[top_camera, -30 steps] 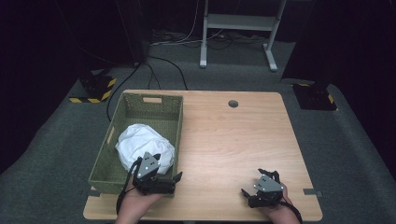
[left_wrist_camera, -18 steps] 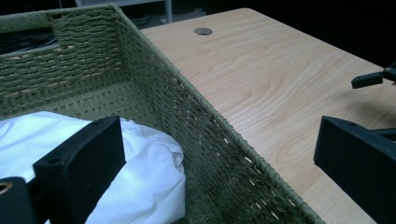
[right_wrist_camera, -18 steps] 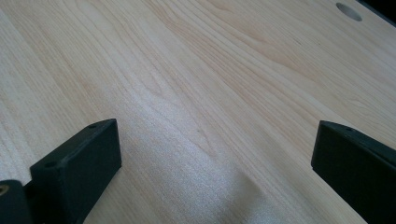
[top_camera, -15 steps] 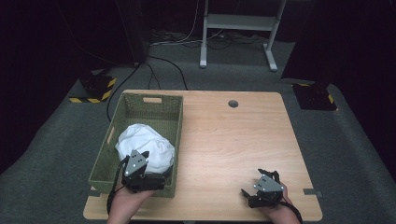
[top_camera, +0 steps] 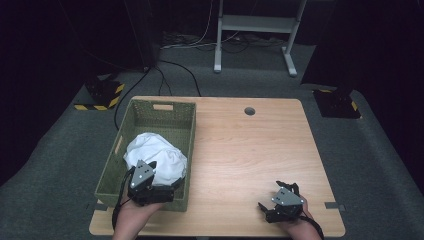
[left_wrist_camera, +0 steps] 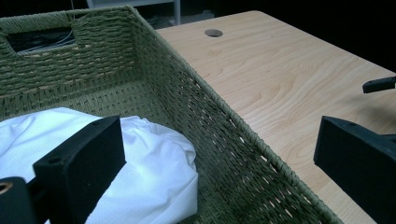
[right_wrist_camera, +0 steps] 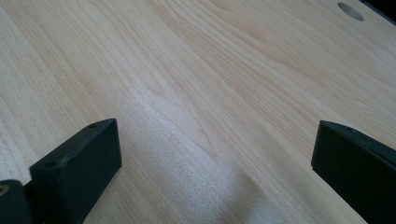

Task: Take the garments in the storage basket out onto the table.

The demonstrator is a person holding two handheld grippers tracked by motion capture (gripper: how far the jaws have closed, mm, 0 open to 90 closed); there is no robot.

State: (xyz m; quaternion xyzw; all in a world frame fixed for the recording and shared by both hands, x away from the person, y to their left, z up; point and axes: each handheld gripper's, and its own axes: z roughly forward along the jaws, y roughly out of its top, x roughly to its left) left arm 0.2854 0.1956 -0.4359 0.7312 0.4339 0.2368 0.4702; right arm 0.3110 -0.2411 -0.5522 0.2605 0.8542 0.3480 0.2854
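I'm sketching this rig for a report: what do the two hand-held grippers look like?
Both are black. The left gripper and right gripper each carry a grey three-cornered plate on top. A black cable trails from the left one. Up close, the jaws are flat, blocky black slabs with small holes. No sleeves show at the wrists.

light wooden table (top_camera: 250, 150), round cable hole (top_camera: 250, 111) near far edge. green woven basket (top_camera: 186, 150) stands on left part, reaching near edge. right gripper (top_camera: 280, 202) rests low at near right corner.
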